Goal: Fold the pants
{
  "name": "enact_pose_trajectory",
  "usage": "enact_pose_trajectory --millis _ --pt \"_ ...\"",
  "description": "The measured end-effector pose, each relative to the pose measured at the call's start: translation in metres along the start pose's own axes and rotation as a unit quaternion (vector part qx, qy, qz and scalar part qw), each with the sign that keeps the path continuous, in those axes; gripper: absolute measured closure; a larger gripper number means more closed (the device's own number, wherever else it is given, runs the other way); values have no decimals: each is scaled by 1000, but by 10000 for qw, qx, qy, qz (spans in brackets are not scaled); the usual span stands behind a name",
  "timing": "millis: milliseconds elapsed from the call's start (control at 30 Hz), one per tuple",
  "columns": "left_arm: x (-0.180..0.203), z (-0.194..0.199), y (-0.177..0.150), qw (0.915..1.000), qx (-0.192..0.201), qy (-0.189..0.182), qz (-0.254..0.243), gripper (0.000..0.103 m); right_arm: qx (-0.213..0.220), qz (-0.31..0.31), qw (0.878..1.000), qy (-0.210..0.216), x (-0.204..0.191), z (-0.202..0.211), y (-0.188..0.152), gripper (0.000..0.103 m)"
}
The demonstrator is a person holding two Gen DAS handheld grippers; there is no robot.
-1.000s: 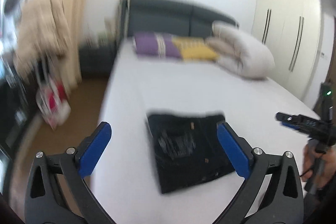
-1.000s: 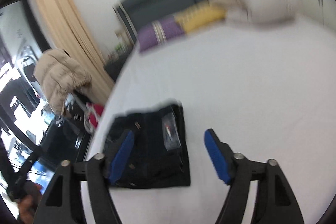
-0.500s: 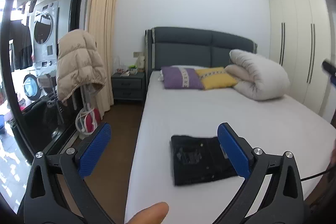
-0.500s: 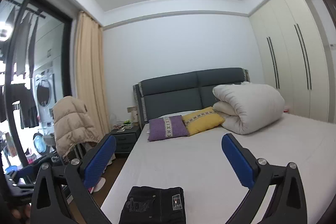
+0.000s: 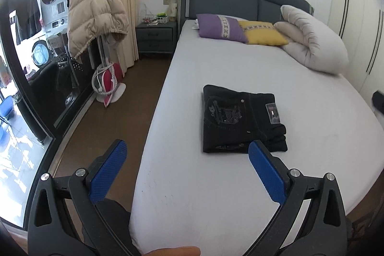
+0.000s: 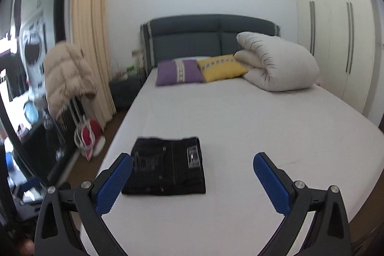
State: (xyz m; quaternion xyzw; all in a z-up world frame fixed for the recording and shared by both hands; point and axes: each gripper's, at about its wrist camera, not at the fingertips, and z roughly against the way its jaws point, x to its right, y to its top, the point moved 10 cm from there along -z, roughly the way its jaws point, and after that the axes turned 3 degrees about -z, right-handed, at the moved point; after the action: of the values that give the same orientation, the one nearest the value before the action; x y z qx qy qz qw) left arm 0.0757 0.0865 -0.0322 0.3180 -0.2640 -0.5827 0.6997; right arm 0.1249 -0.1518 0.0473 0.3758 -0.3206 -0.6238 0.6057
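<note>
Black pants (image 5: 240, 119) lie folded into a compact rectangle on the white bed (image 5: 240, 68), near its foot and left side; they also show in the right wrist view (image 6: 168, 167). My left gripper (image 5: 187, 172) is open and empty, held back from the bed's foot corner, well short of the pants. My right gripper (image 6: 192, 181) is open and empty, held above the bed's foot, the pants ahead and left of centre between its blue pads.
At the headboard lie a purple pillow (image 5: 219, 26), a yellow pillow (image 5: 261, 32) and a rolled white duvet (image 5: 312, 40). A beige puffer jacket (image 5: 93, 11) hangs on a stand left of the bed, by a nightstand (image 5: 154, 36). Wardrobes (image 6: 336, 40) line the right wall.
Both grippers have pulled away from the pants and back from the bed, both staying open. The views swung up and settled, now looking down over the bed from farther off.
</note>
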Motion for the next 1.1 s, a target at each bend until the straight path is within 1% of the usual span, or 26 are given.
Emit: enact_pose_trajectory --millis 133,300,633,1100 --pt "2 -18 -4 10000 -73 -29 8 0 -168 98 9997 129 -12 -7 -16 0" --pt "6 -38 -7 9998 -195 -51 -21 0 -342 154 9992 160 -17 -15 -29 0" --pt "9 -47 -7 9996 -271 -69 -65 0 -506 141 9984 221 -20 -21 -36 0" --pt "16 -58 -10 9993 -345 -74 -131 0 -602 114 9978 243 -21 -26 -44 0"
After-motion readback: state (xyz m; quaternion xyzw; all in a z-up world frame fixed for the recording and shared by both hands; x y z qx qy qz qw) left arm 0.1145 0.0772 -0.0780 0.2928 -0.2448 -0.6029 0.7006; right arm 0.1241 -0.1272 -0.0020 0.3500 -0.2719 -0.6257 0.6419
